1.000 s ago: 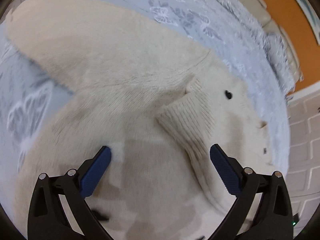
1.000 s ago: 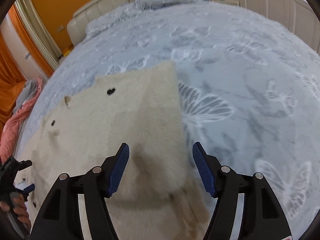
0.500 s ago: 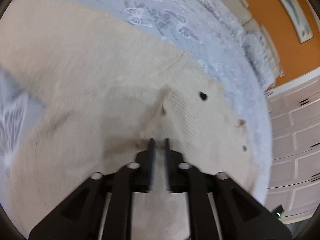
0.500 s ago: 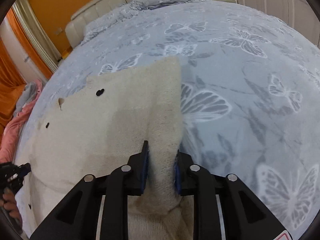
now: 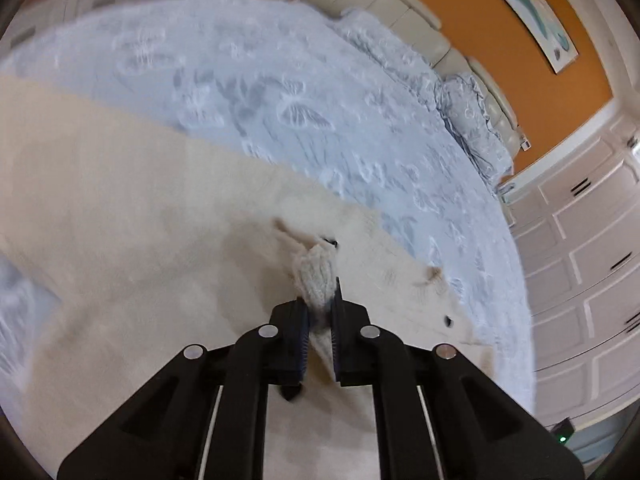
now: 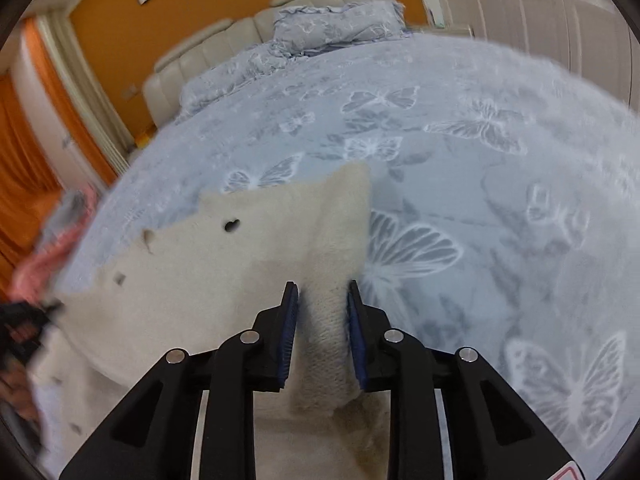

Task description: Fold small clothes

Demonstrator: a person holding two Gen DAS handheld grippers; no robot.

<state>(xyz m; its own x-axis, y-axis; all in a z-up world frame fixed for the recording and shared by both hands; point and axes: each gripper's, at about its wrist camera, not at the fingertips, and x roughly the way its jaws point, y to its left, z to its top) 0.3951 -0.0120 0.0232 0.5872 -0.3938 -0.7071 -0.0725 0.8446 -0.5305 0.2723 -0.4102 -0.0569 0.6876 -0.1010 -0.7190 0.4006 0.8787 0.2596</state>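
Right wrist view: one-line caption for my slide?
Right gripper pinches the cream sweater's ribbed edge above the butterfly bedspread.

Cream knit garment (image 5: 140,208) with dark buttons; pale blue bedspread (image 6: 500,168) patterned with white butterflies; orange wall (image 6: 120,32); black tongs (image 6: 322,312) with blue pads.

A bed (image 6: 500,168) carries everything, spread with a pale blue-grey cover printed all over with white butterflies (image 5: 248,92). At its far end, against a cream padded headboard (image 6: 224,48), lie pillows (image 6: 336,26) in the same butterfly fabric, rumpled at their near edge. A cream knitted sweater (image 6: 256,236) with small dark buttons lies on the near left part of the cover, one ribbed edge bunched up off the flat, and at the far left edge sits a blurred heap of pink cloth (image 6: 52,252).
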